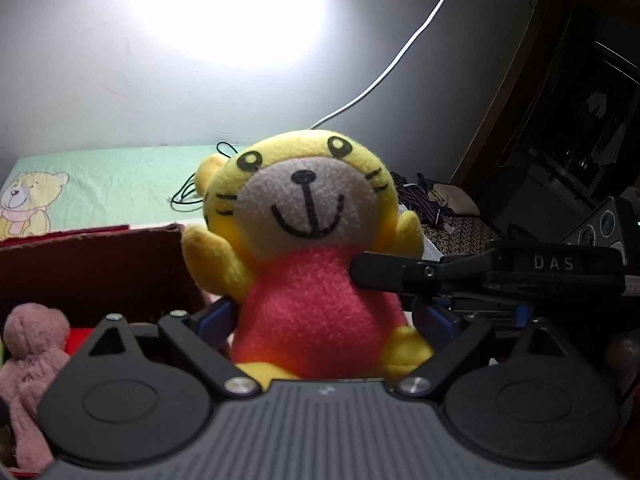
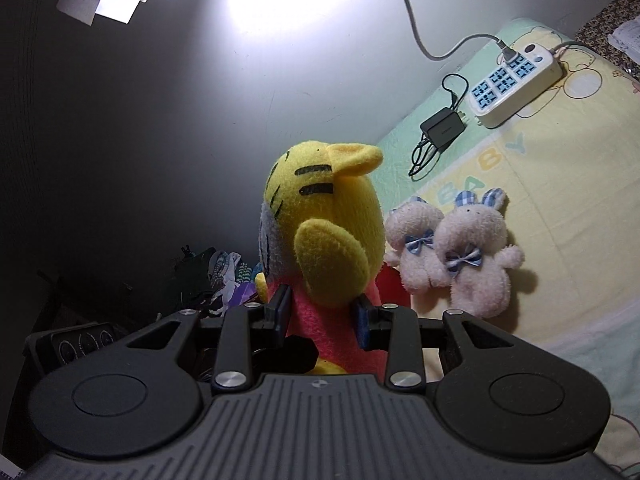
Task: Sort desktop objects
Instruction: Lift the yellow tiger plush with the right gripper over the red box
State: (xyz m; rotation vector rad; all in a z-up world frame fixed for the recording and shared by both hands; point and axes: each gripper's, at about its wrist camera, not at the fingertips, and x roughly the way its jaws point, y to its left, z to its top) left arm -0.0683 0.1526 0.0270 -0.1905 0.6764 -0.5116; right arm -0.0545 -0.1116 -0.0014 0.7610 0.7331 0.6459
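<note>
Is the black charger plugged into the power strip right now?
No, the black charger lies on the sheet beside the power strip, its prongs out of the sockets.

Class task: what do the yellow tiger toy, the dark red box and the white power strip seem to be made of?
Yellow tiger toy in a red-pink top: soft fleece plush with a fuzzy, matte nap, drawn black lines.
Dark red box: probably cardboard, with thin, dull, flat walls.
White power strip: likely hard plastic, smooth and faintly glossy.

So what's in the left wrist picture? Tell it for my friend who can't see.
A yellow plush tiger in a red shirt smiles at the camera, held between both grippers: the left gripper at its sides, the right gripper from the right. A pink plush bear sits lower left by a dark red box.
</note>
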